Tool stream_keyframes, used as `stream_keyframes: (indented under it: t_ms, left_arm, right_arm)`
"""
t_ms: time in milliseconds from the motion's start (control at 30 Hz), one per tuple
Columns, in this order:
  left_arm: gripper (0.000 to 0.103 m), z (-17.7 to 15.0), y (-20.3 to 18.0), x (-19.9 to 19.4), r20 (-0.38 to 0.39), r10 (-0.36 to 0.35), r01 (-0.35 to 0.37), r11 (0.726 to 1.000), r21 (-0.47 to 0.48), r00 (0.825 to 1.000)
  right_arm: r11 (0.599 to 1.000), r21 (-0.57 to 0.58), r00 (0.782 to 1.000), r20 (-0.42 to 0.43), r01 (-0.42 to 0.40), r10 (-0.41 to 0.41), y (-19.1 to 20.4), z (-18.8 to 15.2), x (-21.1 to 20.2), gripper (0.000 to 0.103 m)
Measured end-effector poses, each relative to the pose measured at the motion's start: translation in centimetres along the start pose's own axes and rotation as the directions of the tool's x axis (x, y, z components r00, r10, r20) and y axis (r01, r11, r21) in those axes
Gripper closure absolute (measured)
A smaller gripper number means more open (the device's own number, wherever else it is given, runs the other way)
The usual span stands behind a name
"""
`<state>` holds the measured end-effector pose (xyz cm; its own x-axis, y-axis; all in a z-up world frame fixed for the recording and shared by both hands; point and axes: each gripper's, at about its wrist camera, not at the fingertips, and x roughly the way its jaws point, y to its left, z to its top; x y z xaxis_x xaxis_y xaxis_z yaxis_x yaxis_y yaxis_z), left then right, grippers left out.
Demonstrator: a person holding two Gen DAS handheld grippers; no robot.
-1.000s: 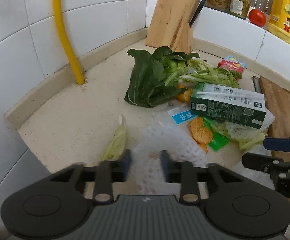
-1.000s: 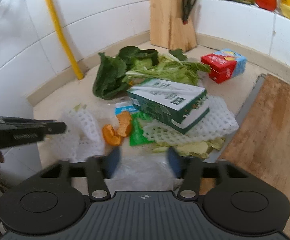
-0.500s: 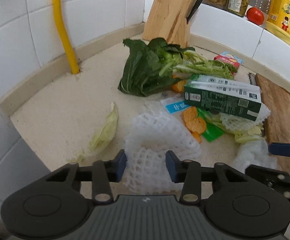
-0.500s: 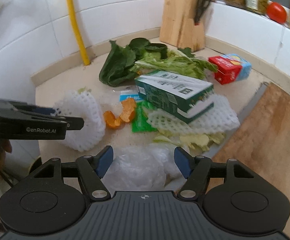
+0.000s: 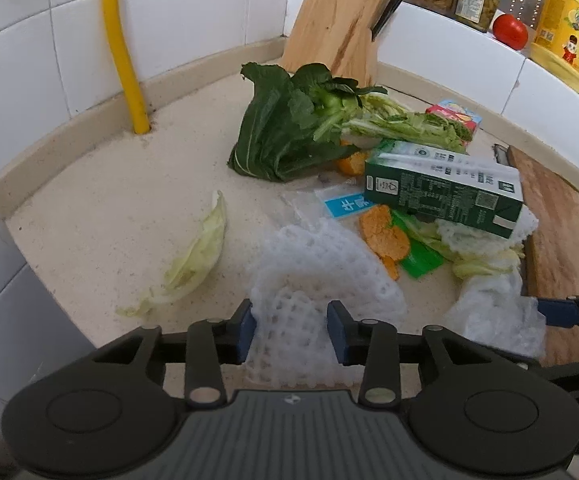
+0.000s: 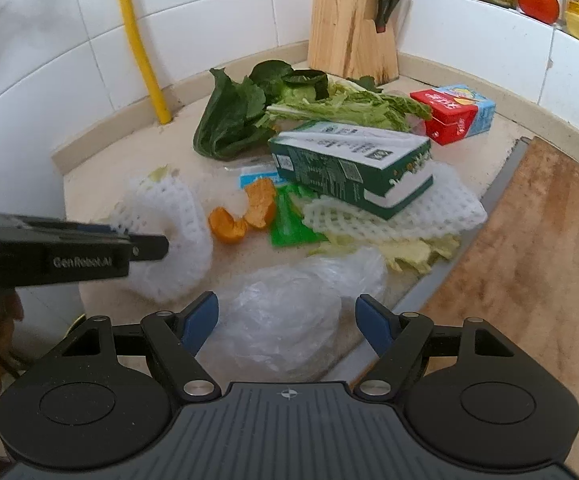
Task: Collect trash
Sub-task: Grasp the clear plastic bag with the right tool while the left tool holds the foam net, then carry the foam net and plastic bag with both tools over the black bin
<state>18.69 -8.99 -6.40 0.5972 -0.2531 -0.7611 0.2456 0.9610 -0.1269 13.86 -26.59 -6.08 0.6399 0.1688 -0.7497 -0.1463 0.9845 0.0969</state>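
A trash pile lies on the beige counter: a white foam net (image 5: 321, 280), a crumpled clear plastic bag (image 6: 289, 312), a green milk carton (image 5: 445, 188), orange peels (image 6: 245, 216), a red and blue juice box (image 6: 455, 114) and leafy greens (image 5: 309, 124). My left gripper (image 5: 291, 332) is open with its fingers on either side of the near end of the foam net (image 6: 169, 232). My right gripper (image 6: 287, 320) is wide open around the plastic bag (image 5: 497, 320) at the counter's front edge.
A wooden cutting board (image 6: 529, 248) lies on the right. A knife block (image 6: 351, 20) stands at the back by the tiled wall, and a yellow pipe (image 5: 123, 48) rises at the left. Jars, a tomato (image 5: 509, 31) and a yellow bottle sit on the ledge. A loose cabbage leaf (image 5: 193, 256) lies left.
Both grippers have opened wider over the last second. The foam net has loosened and spread between the left fingers. The plastic bag has settled on the counter between the right fingers.
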Motion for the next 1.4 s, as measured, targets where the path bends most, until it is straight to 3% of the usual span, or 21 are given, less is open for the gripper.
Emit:
stream_keyframes:
  t_ms: [100,167,300,733,1133,1400]
  left_arm:
    - [0.074,0.1,-0.3,0.1,0.004,0.003,-0.003,1.0,-0.004,1.0]
    - [0.082,0.0,-0.4,-0.2,0.003,0.003,-0.003,1.0,-0.007,1.0]
    - [0.094,-0.2,-0.4,-1.7,0.019,-0.008,0.009,1.0,-0.029,1.0]
    - [0.095,-0.8,-0.7,-6.7,0.099,-0.001,0.005,0.999,-0.047,0.995]
    - [0.095,-2.3,-0.1,-10.2,0.161,0.028,-0.018,0.998,-0.059,0.987]
    - [0.095,-3.6,1.5,-12.8,0.208,0.083,-0.062,0.992,-0.106,0.975]
  right_arm:
    - [1.0,0.009,1.0,-0.026,0.0,0.0,-0.3,-0.2,0.7,0.022]
    - [0.999,0.033,0.998,-0.051,-0.018,0.02,-0.7,-0.3,1.1,0.04]
    - [0.997,0.054,0.998,-0.04,-0.055,0.057,-1.1,0.0,0.3,0.061]
    - [0.992,0.013,0.989,0.081,-0.127,0.126,0.2,1.0,-4.4,0.067]
    - [0.99,-0.031,0.982,0.132,-0.136,0.139,2.5,0.2,-6.7,0.067]
    - [0.983,-0.094,0.973,0.152,-0.159,0.172,5.0,0.3,-7.6,0.067]
